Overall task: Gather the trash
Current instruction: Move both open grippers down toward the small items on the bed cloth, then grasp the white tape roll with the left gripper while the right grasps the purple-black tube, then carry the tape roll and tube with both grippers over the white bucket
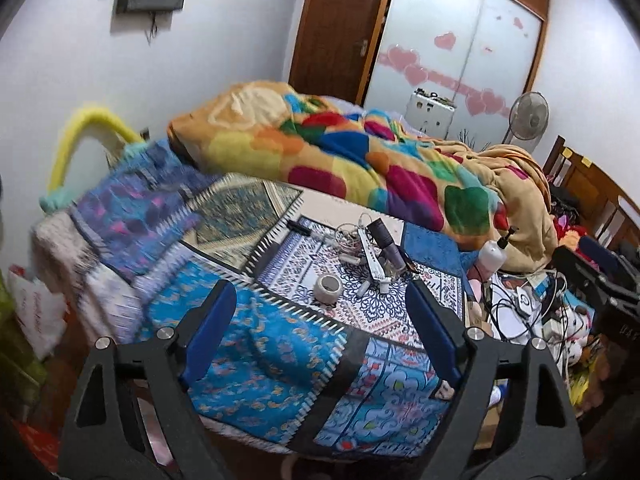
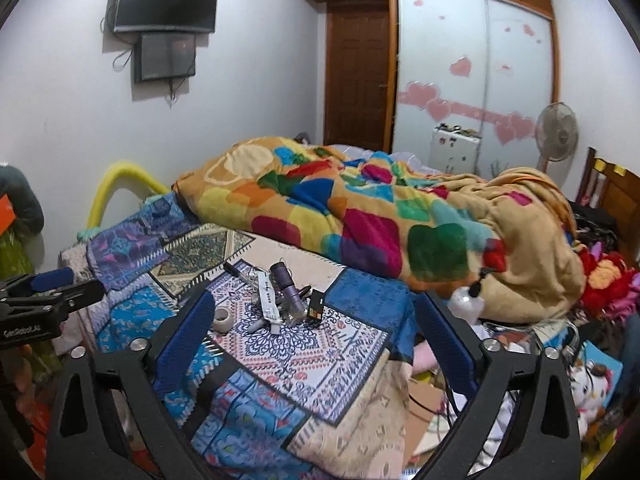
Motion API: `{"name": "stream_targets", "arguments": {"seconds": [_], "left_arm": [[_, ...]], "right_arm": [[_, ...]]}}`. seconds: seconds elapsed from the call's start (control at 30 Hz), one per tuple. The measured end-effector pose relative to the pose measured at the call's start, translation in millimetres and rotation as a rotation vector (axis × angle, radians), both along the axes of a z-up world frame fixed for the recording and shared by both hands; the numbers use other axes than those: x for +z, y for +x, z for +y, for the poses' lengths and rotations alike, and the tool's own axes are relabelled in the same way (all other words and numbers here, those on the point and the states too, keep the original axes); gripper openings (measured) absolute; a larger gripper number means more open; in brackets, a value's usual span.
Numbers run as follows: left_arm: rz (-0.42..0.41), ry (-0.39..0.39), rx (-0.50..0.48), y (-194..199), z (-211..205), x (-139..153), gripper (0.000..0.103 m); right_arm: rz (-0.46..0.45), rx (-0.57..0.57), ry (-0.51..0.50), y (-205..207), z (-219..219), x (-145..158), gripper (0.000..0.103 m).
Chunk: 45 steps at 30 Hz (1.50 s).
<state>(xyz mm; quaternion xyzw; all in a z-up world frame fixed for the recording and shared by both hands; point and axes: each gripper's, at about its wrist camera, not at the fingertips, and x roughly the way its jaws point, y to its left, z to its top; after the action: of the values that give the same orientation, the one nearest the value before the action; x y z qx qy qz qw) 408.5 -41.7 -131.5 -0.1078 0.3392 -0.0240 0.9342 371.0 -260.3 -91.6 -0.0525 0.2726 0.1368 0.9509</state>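
My left hand-held gripper: jaws wide, holding nothing.
My right hand-held gripper: wide, empty.
Tape roll: on bed, near remote.

1. The left tongs stand wide open over the patterned bedspread, nothing between the blue pads.
2. A tape roll lies ahead, near a tangle of cables and a white strip.
3. A colourful blanket is heaped behind.

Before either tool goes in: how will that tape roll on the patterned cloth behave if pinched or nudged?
The tape roll lies flat on its side, so it probably won't roll unless tipped onto its edge. It looks like a hollow ring, likely light and fairly stiff. On the soft patterned cloth a nudge may slide it.
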Motion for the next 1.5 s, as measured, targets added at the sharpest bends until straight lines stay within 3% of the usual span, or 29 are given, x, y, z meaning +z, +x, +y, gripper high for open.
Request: {"name": "stream_targets", "arguments": {"seconds": [0.33,0.6,0.87,0.97,1.07,1.2,1.3,1.37,1.5], "left_arm": [[0.074,0.055,0.025,74.3,-13.0,-63.8,0.087],[0.146,0.054,0.014,115.1,-25.9,-111.5,0.087],[0.217,0.071,0.005,139.4,-37.2,-141.1,0.085],[0.226,0.086,-0.018,144.1,-44.5,-146.1,0.073],[0.223,0.125,-0.033,145.9,-52.6,-149.5,0.065],[0.214,0.158,-0.045,148.3,-59.4,-152.0,0.038],[0.209,0.158,-0.044,149.3,-59.8,-151.9,0.038],[0.202,0.150,-0.049,148.2,-59.9,-149.7,0.038],[0.188,0.157,-0.056,143.6,-61.5,-143.6,0.038]], "right_arm": [[0.074,0.118,-0.093,76.5,25.0,-54.4,0.077],[0.217,0.218,-0.041,137.3,39.8,-95.2,0.062],[0.323,0.273,0.053,179.4,39.8,-114.4,0.049],[0.347,0.284,0.044,189.6,44.0,-122.7,0.040],[0.375,0.301,0.051,196.7,46.2,-129.4,0.039],[0.405,0.319,0.043,202.4,50.6,-137.2,0.039],[0.415,0.321,0.053,204.4,52.2,-141.5,0.037],[0.424,0.328,0.051,203.7,53.4,-141.5,0.025],[0.382,0.315,0.037,195.9,53.3,-134.6,0.025]]}}
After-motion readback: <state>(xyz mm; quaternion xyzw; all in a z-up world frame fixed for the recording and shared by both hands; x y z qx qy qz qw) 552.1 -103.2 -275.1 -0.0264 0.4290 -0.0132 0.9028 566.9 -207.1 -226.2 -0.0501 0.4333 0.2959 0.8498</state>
